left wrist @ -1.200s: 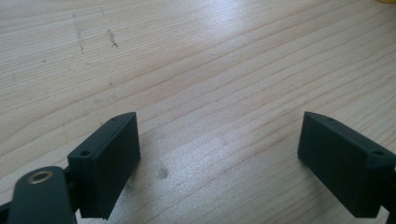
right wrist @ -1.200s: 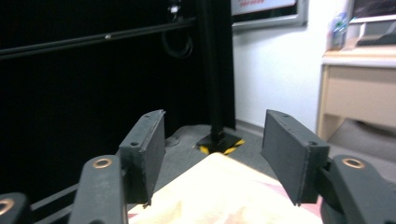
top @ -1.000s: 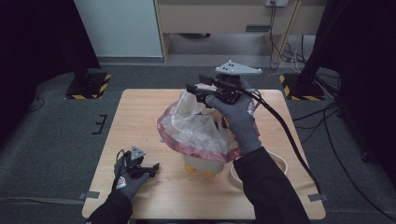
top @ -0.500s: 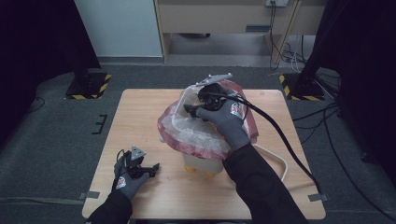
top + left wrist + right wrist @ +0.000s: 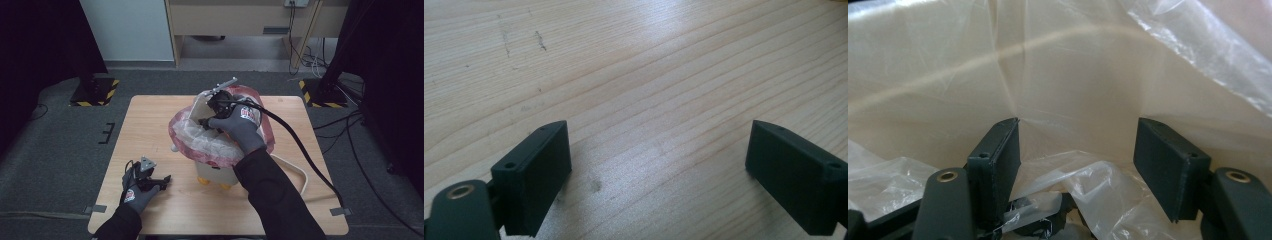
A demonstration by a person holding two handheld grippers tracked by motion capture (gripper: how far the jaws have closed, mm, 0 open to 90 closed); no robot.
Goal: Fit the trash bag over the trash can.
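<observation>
A white bin (image 5: 210, 173) lined with a pink see-through plastic bag (image 5: 192, 140) stands mid-table. My right gripper (image 5: 204, 121) reaches down into the bag's mouth. In the right gripper view its jaws (image 5: 1078, 160) stand apart and have just been opening. Crumpled film (image 5: 1083, 180) lies loose low between them, and neither pad presses on it. The bag's wall (image 5: 1073, 75) rises just ahead. My left gripper (image 5: 165, 181) rests low over the table's front left, open, with bare wood between its jaws (image 5: 659, 165).
The wooden table (image 5: 150, 125) has bare room to the left of the bin and at the front. A black cable (image 5: 295, 145) trails from my right gripper to the right edge. A white cord (image 5: 301, 172) loops beside the bin.
My right gripper has come down and towards the near side, into the bag's mouth, and the raised film has sunk with it. The left gripper has stayed put.
</observation>
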